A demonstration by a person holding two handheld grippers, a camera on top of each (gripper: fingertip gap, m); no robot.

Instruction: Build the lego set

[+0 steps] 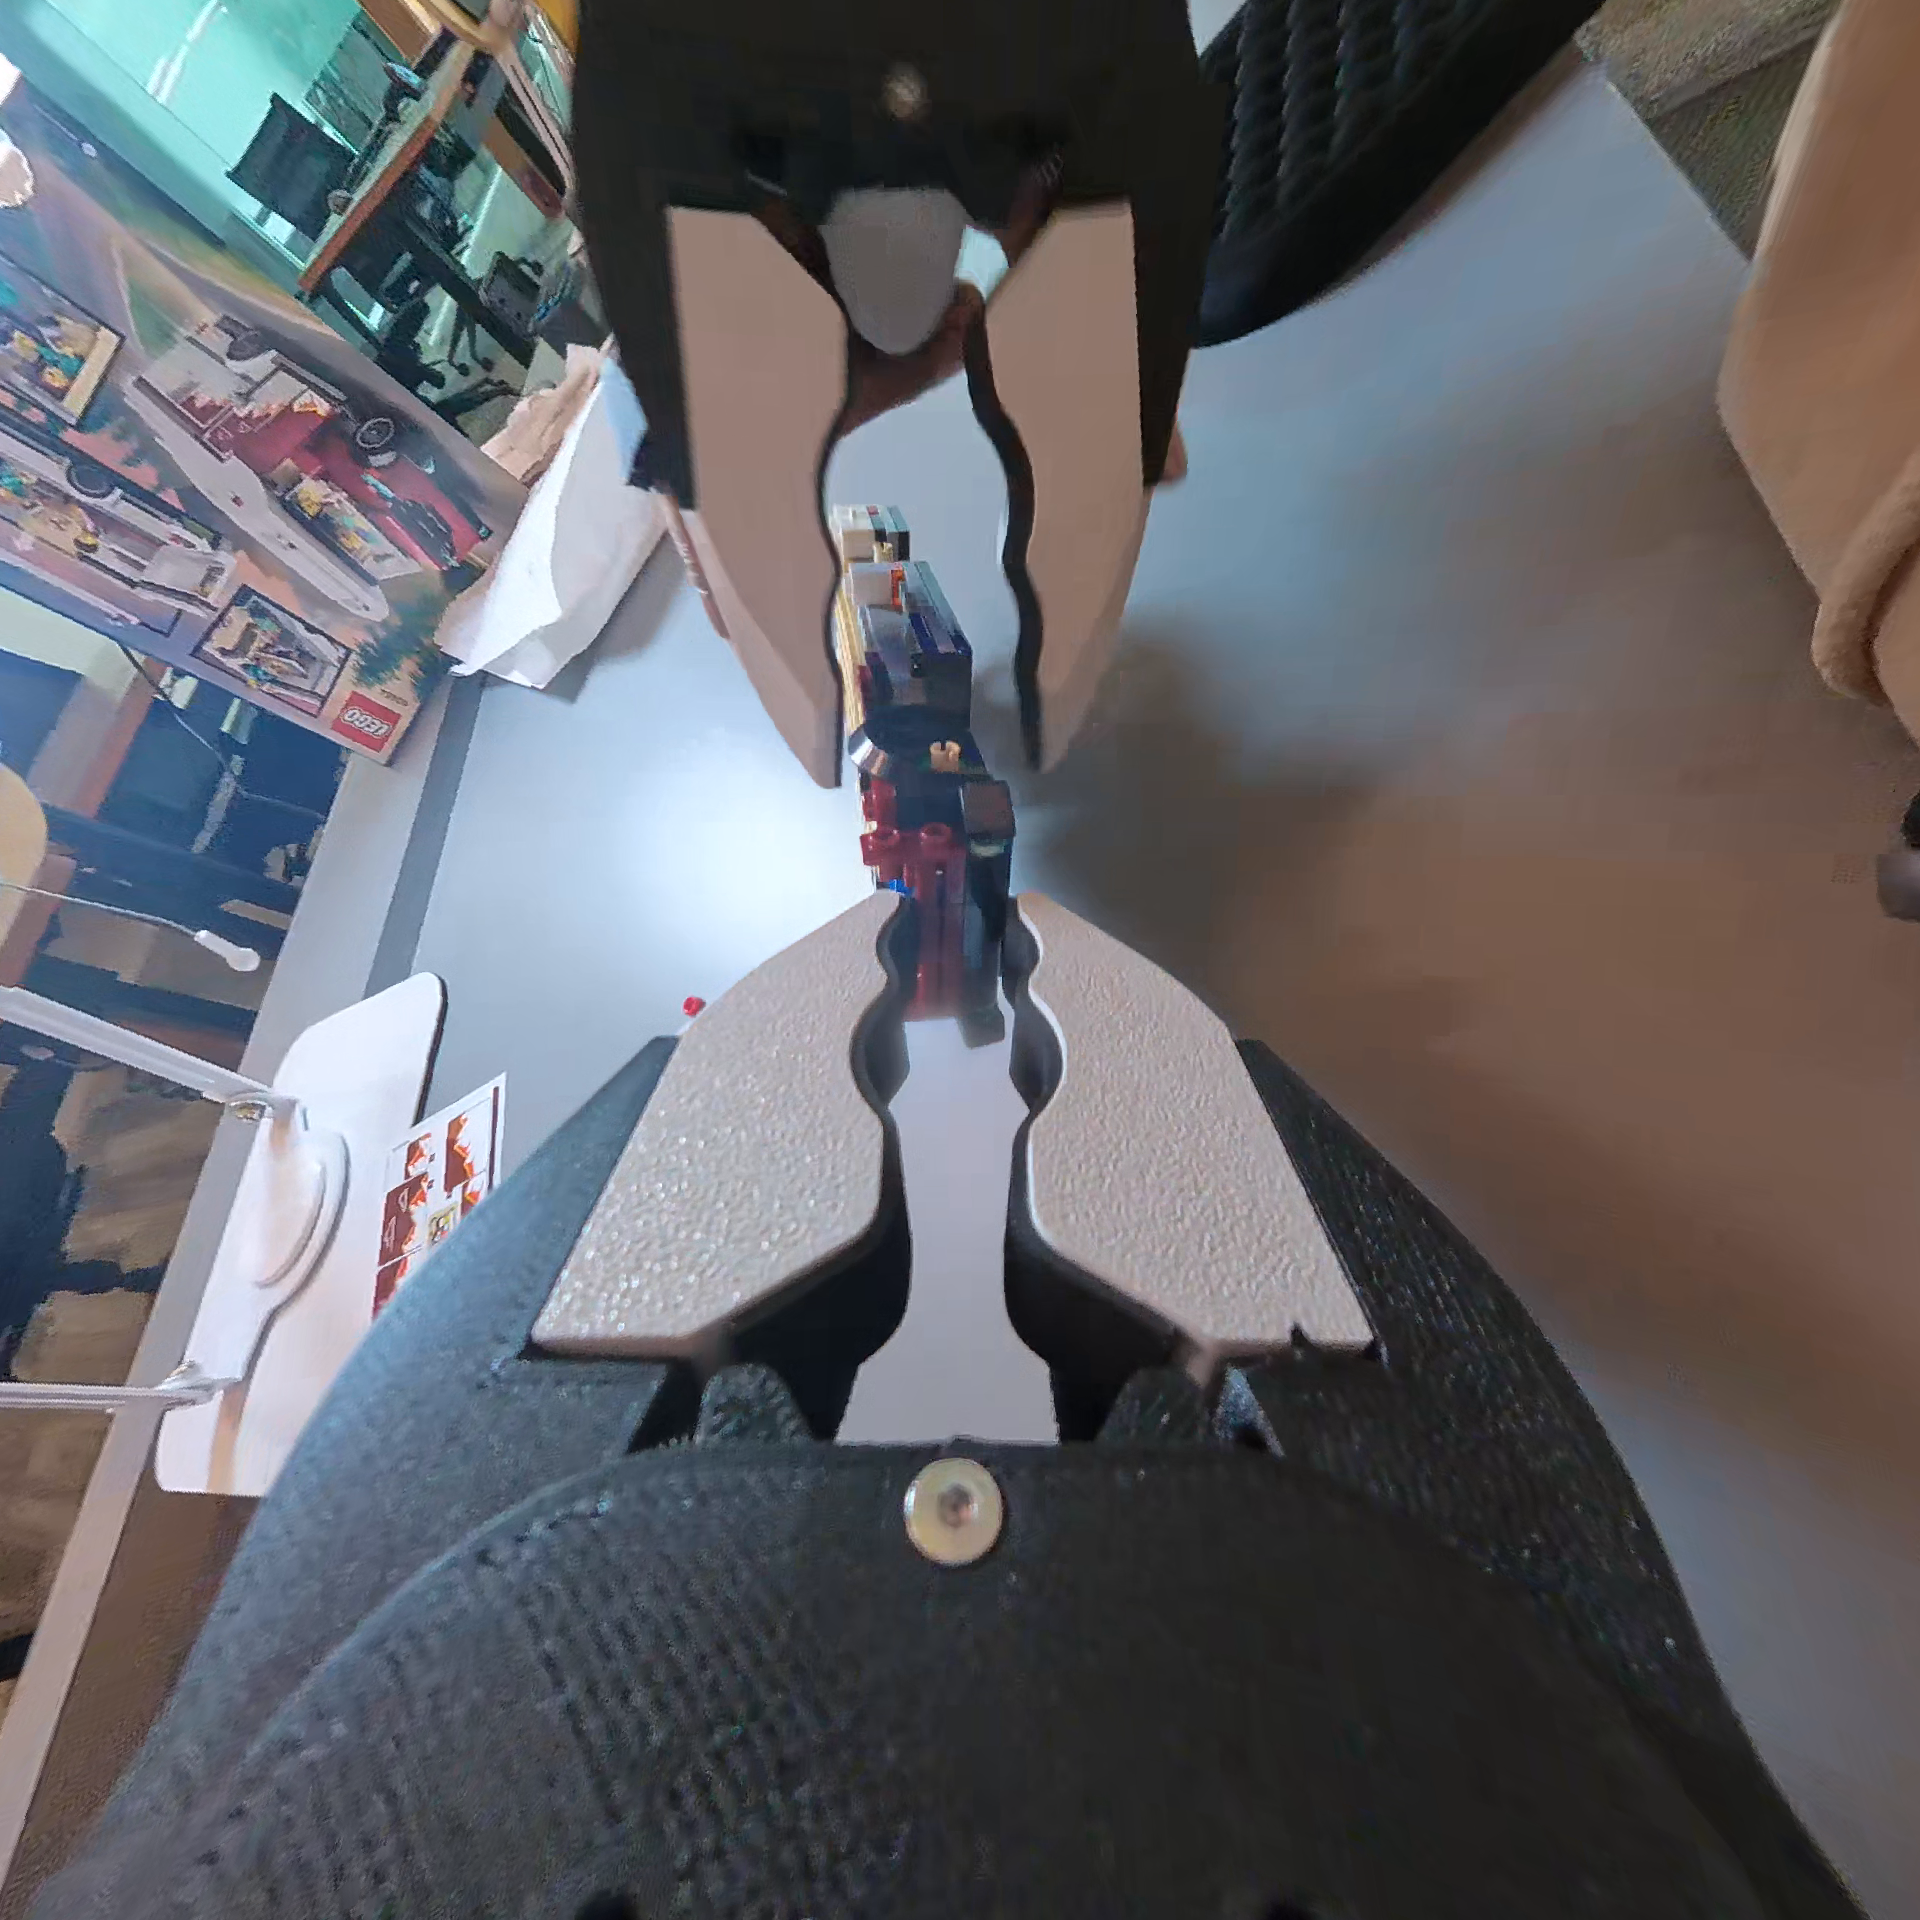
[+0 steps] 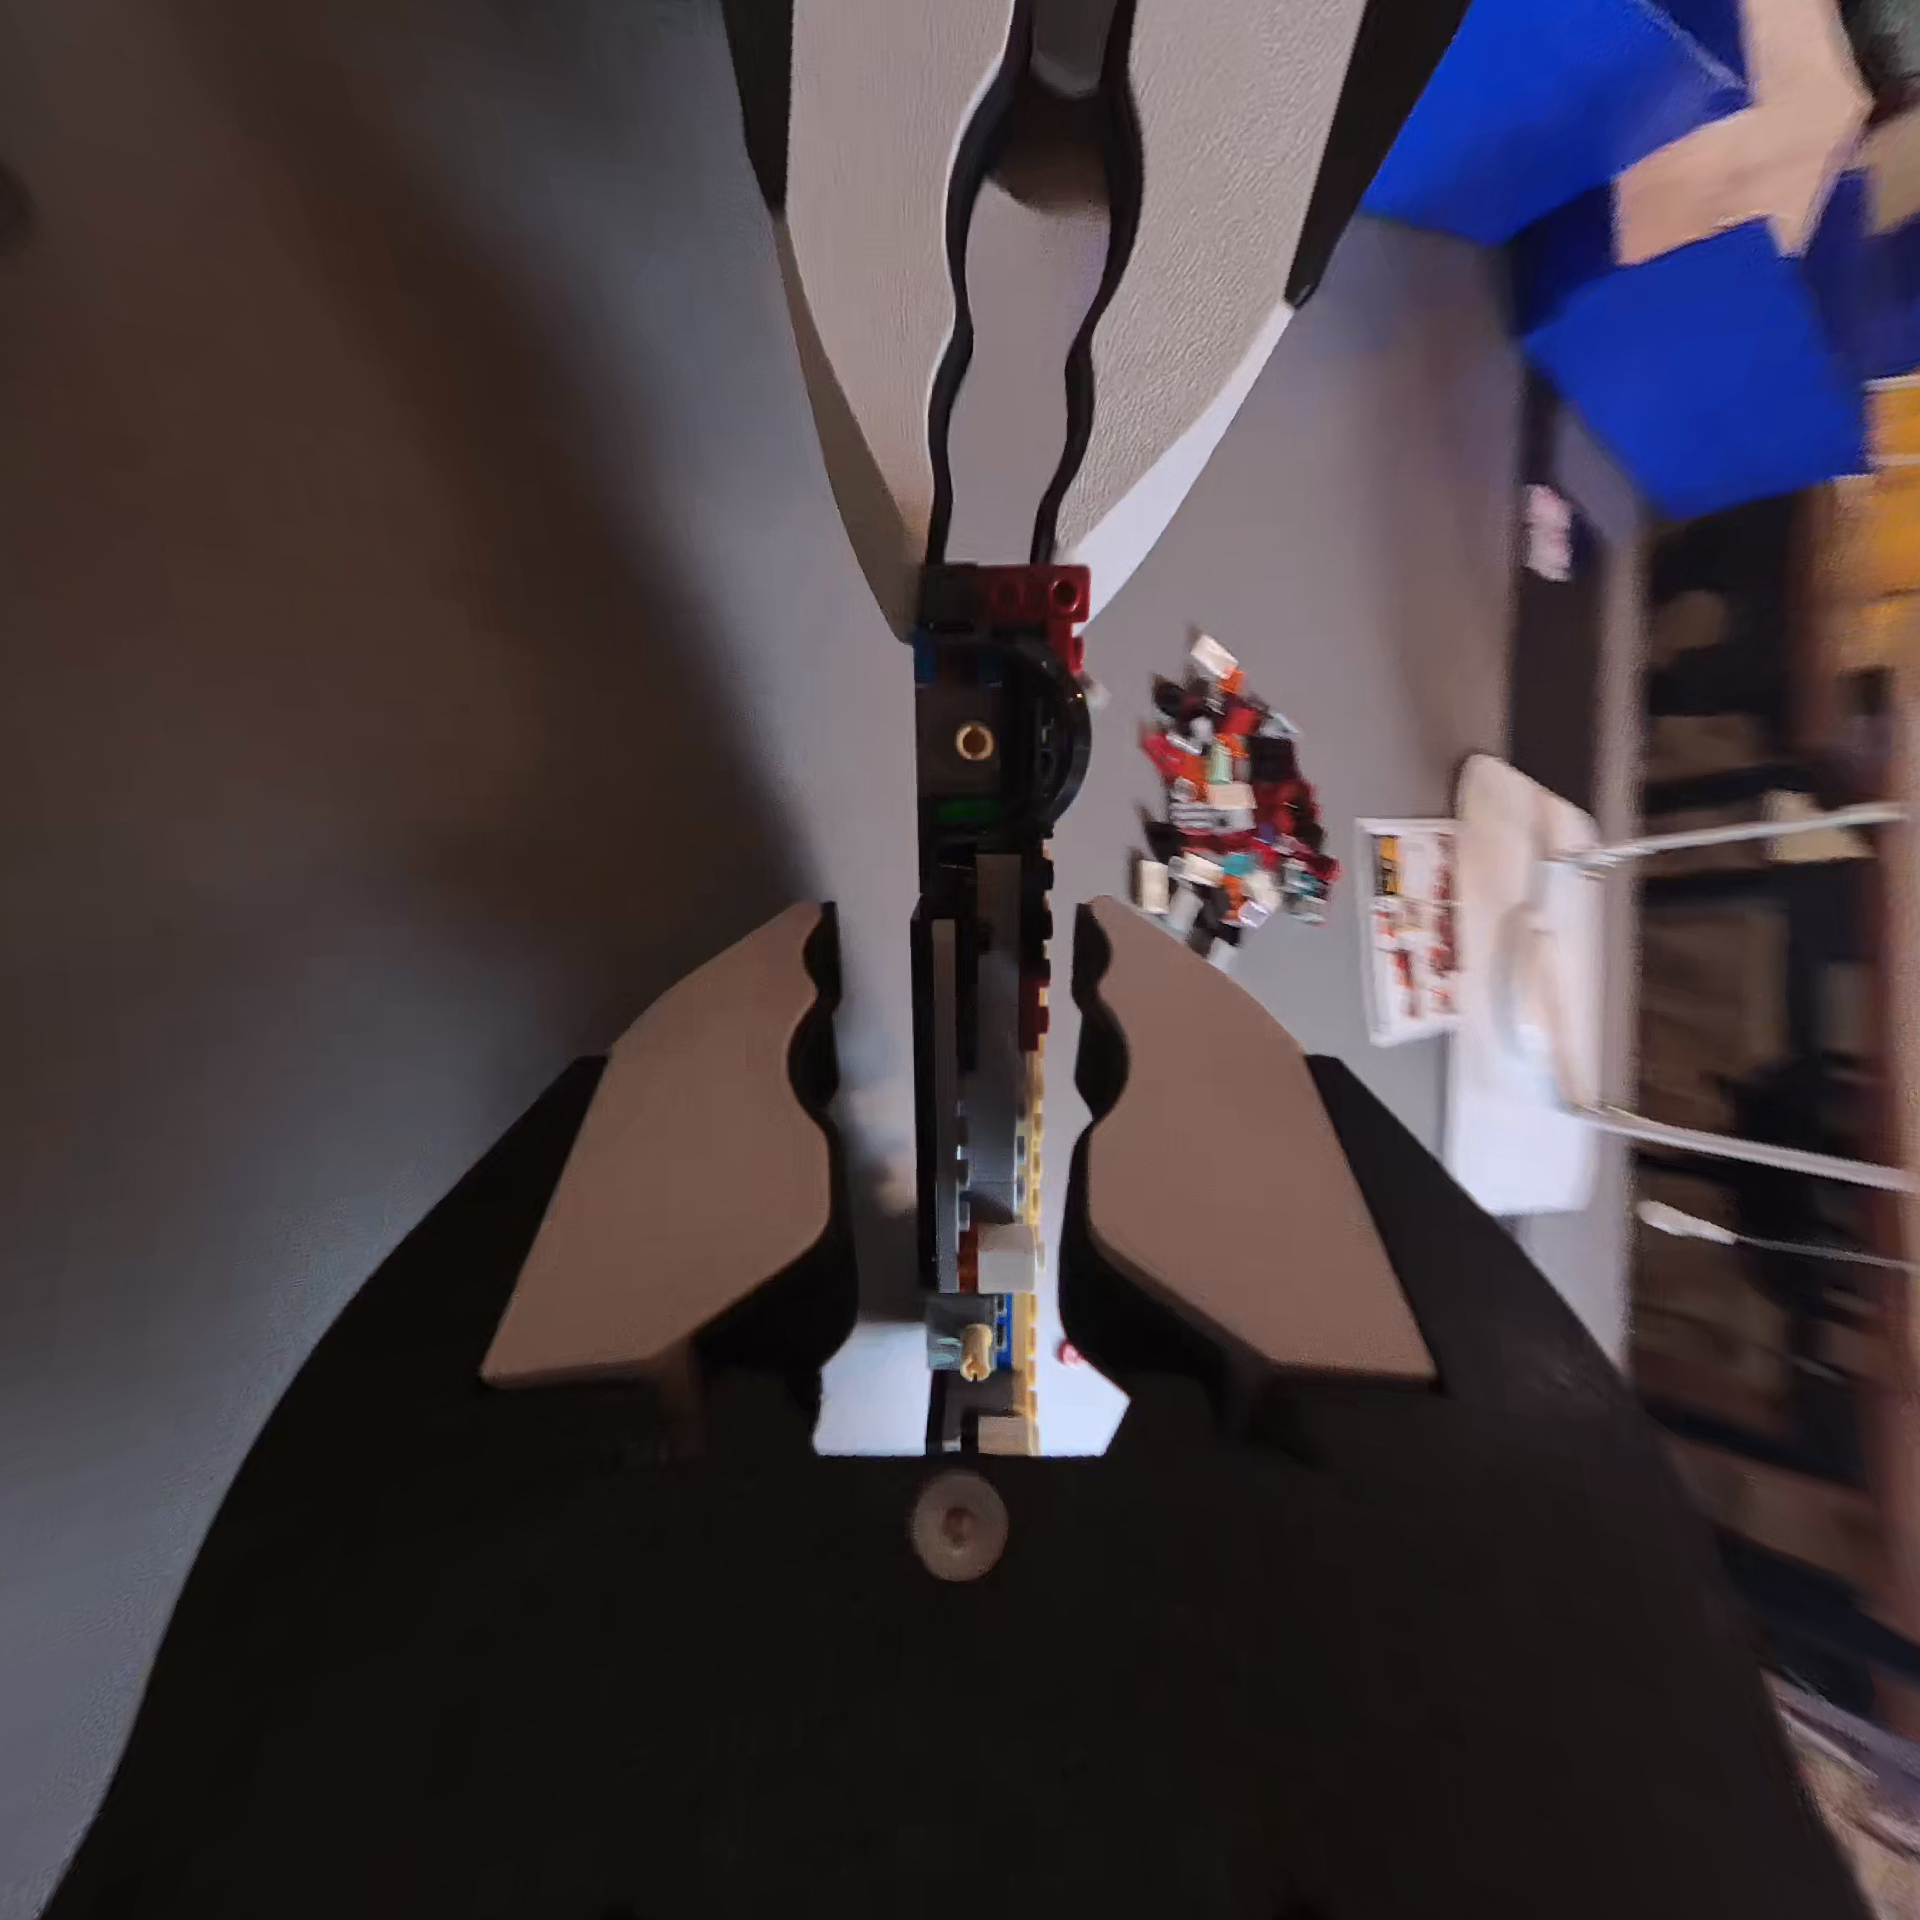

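L gripper clenched on one end of long dark-red/black plastic brick build; R gripper released, straddling opp. end w/o contact, above grey tabletop.

Two grippers, one brick model, one box, one sticker sheet.

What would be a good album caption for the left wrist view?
Left tongs grip one end of a long brick model as the right tongs straddle its far end.
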